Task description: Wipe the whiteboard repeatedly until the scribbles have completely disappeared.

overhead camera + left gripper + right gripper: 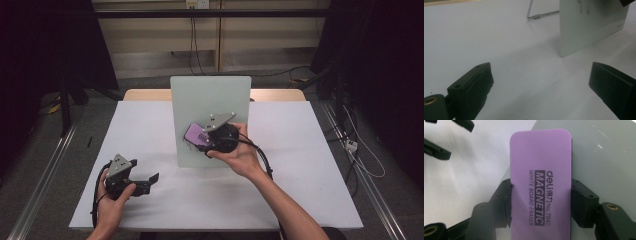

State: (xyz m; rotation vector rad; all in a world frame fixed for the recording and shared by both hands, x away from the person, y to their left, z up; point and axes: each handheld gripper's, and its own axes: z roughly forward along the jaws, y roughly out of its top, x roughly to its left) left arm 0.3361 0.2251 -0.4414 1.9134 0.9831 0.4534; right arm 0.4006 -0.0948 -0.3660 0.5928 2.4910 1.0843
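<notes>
White desk (150, 130) with 1 small whiteboard (210, 95) standing upright near the middle on a wire stand (541, 15), tilted slightly back; dark pen marks (584, 6) on its face, and a few more marks low on the board's left part in the high view. Right gripper (200, 141) is at the board's lower middle, its 2 jaws clamped on the long sides of a purple eraser (540, 182), printed "deli MAGNETIC WHITE BOARD ERASER No. 7840". Eraser sits against or just off the board face, cannot tell which; in the right gripper view its left part overhangs the board's left edge, desk behind. The right hand (240, 152) and the gripper body cover part of the board's lower middle. Left gripper (150, 180) rests low at the desk's near-left, well apart from the board, jaws wide open, nothing between them, bare desk ahead. Left hand (112, 197) wraps its body, cable (95, 200) looping beside it. Nothing lies between the left gripper and the board. Floor around the desk has loose cables (360, 155) at right and metal rails (45, 175) at left. No containers on the desk.
</notes>
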